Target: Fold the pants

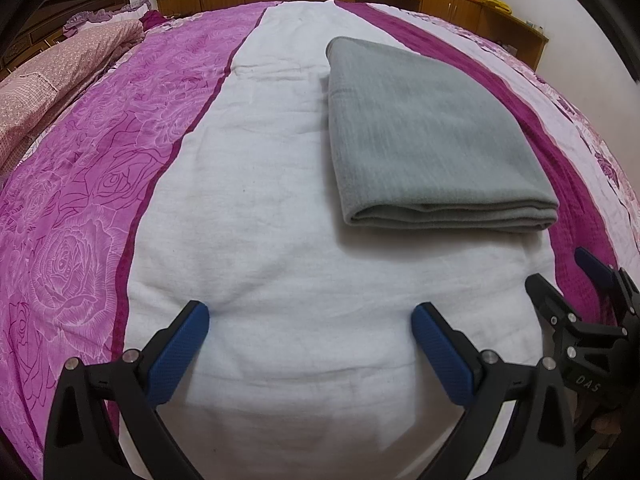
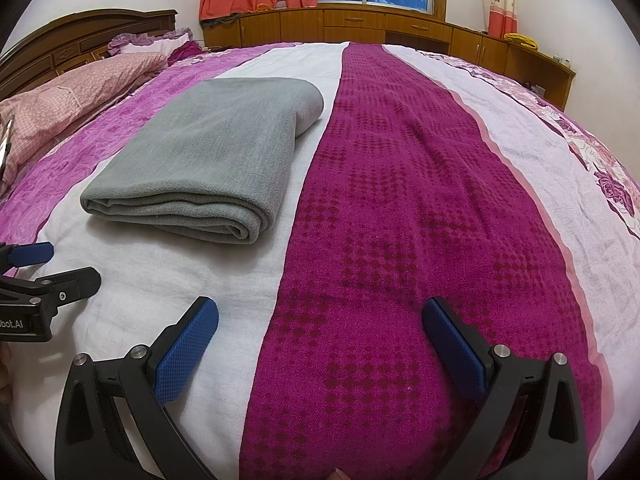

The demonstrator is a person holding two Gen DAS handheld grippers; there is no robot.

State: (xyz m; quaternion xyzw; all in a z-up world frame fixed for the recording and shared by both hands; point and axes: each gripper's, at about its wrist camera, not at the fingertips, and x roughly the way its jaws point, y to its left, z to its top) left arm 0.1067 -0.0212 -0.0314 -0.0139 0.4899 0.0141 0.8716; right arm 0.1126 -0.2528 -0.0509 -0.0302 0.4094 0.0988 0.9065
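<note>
The grey pants (image 1: 424, 136) lie folded into a flat rectangular stack on the white stripe of the bedspread; they also show in the right wrist view (image 2: 216, 152). My left gripper (image 1: 310, 316) is open and empty, hovering over the white stripe in front of the pants. My right gripper (image 2: 320, 312) is open and empty over the edge of the dark magenta stripe, to the right of the pants. The right gripper also shows at the right edge of the left wrist view (image 1: 568, 280). The left gripper shows at the left edge of the right wrist view (image 2: 64, 268). Neither touches the pants.
The bed (image 2: 420, 200) has pink, white and magenta stripes. Pink pillows (image 1: 52, 72) lie at the far left by the dark wooden headboard (image 2: 80, 40). Wooden cabinets (image 2: 360, 28) run along the far wall under a curtained window.
</note>
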